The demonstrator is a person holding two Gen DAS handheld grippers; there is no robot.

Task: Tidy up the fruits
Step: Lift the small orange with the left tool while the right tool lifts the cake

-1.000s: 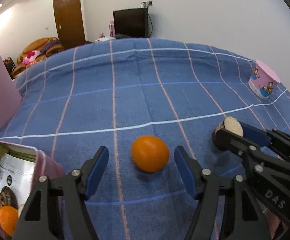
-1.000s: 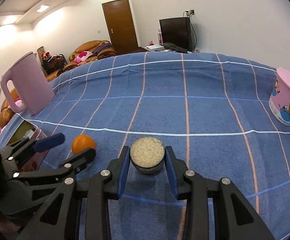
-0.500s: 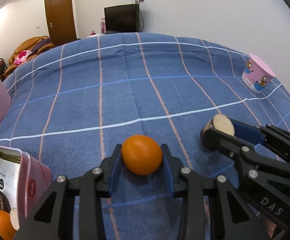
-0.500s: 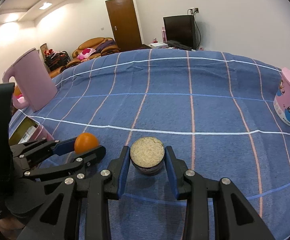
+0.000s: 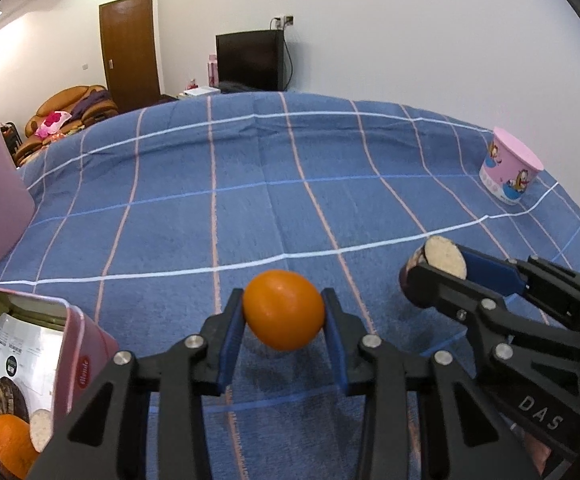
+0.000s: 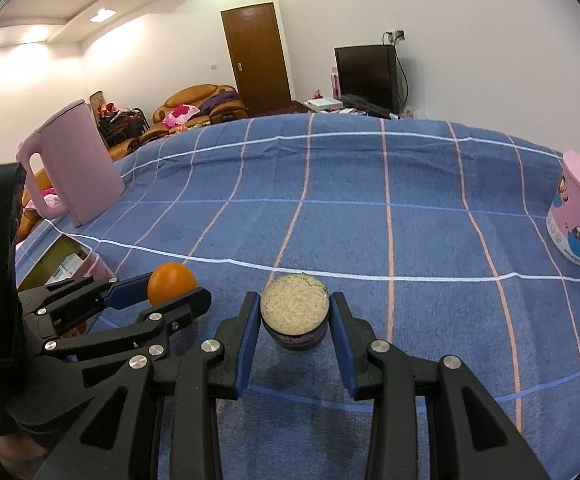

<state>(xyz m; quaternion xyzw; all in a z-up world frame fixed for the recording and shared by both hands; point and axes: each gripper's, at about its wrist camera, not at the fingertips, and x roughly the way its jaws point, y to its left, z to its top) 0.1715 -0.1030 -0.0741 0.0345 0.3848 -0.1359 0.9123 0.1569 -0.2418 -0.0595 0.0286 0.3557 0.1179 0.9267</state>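
The left gripper (image 5: pixel 284 326) clamped its fingers on an orange (image 5: pixel 284 310) above the blue checked surface (image 5: pixel 250 208), while the right gripper (image 6: pixel 294 334) gripped a halved dark fruit (image 6: pixel 294 310), cut face up. Both seemed bound for the pink box (image 5: pixel 80 344) at left, already holding fruit.
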